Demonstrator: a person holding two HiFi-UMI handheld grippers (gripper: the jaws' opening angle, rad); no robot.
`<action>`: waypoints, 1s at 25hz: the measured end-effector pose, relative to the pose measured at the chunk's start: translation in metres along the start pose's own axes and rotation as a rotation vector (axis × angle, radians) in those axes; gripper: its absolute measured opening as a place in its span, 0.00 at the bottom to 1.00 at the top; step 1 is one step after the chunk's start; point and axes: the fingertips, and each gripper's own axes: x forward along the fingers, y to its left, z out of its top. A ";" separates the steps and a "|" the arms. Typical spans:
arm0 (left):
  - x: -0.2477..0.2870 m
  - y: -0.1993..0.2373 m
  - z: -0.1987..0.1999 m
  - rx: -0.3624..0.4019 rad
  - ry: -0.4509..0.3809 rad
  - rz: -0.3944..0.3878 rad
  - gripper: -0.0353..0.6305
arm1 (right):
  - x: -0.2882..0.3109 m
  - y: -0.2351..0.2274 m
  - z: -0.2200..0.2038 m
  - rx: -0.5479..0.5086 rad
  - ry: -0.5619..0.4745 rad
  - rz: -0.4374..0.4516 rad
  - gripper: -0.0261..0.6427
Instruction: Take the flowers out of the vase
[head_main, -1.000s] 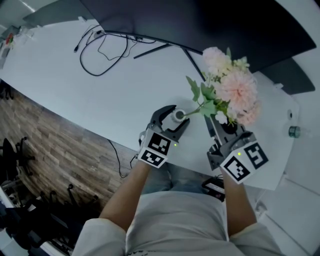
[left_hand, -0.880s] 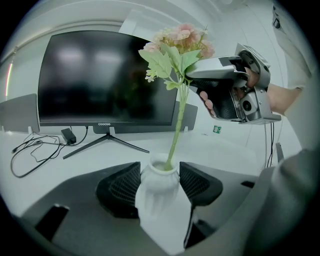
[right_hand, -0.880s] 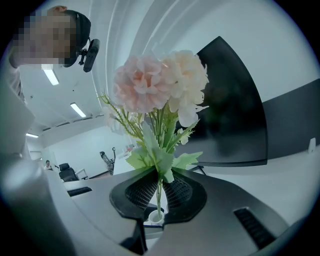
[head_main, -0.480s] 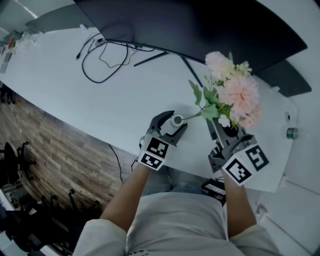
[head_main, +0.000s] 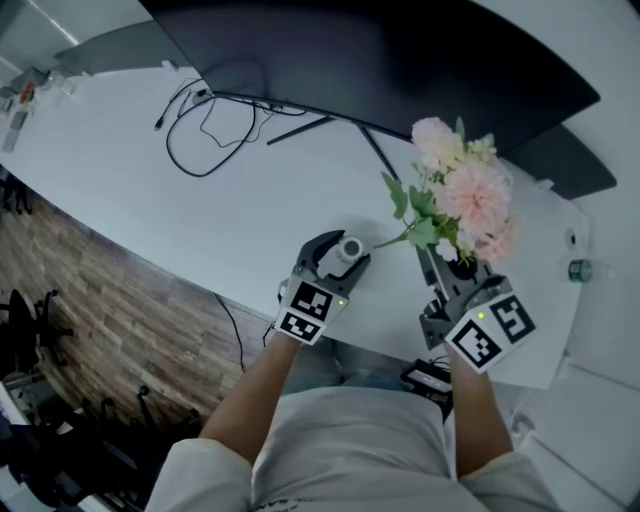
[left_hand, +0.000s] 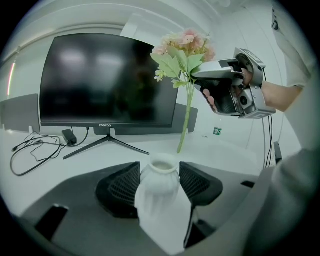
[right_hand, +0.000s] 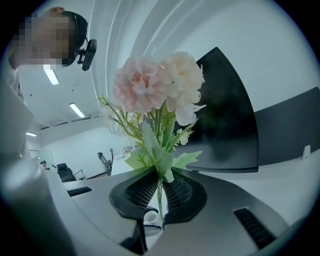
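The left gripper (left_hand: 159, 174) has its jaws clamped on the white vase (left_hand: 161, 192), low in the centre of its view. The right gripper (right_hand: 159, 190) has its jaws pinched on the stems of the pink flowers (right_hand: 150, 90). The flowers are at the head view's right, above the desk (head_main: 200, 200), with the stem tip outside the vase mouth.

A white table (head_main: 230, 215) carries a black monitor (head_main: 400, 60) on its splayed stand (left_hand: 107, 138) at 12 o'clock. A looped black cable (head_main: 168, 148) lies at 10 o'clock and a small green-topped item (head_main: 579, 270) at 3 o'clock. The white vase (head_main: 350, 247) is near the 6 o'clock edge, and it is unclear whether it touches the top.
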 end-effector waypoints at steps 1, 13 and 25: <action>0.002 0.000 0.000 -0.001 0.002 -0.001 0.42 | -0.001 -0.003 -0.001 0.000 0.002 -0.001 0.12; -0.014 -0.025 0.010 0.006 -0.021 0.002 0.44 | -0.039 -0.005 -0.001 -0.002 0.004 -0.019 0.12; -0.050 -0.004 0.048 -0.052 -0.075 0.106 0.39 | -0.038 -0.005 -0.002 -0.008 0.014 0.008 0.12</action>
